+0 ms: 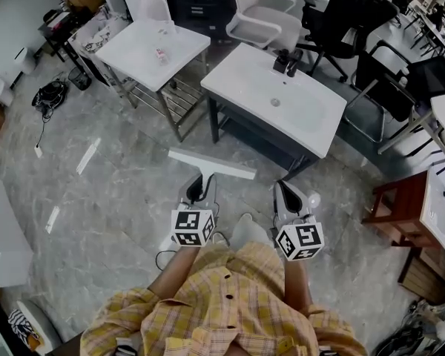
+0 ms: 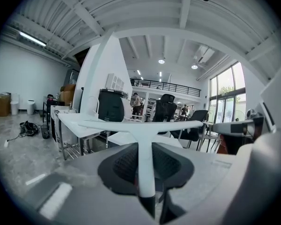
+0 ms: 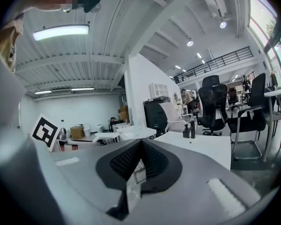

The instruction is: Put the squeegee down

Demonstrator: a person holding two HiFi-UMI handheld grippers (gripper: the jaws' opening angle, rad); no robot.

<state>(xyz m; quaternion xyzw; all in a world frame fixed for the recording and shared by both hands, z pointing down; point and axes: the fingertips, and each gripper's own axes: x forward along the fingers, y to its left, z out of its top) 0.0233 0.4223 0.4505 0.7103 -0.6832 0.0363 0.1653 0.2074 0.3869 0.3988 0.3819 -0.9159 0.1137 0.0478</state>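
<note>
Item 1: squeegee (image 2: 145, 125), white, T-shaped. Our left tool (image 1: 201, 190) is clamped on its handle, with the blade crosswise at 12 o'clock of the tool, over the floor (image 1: 119, 169). We judge it is held level so the blade can be set down flat.
Item 2: right tool (image 1: 290, 199), jaws together on nothing, at 3 o'clock of the left.
Item 3: bench (image 1: 245, 76) with basin, at 12 o'clock, a likely resting place.
</note>
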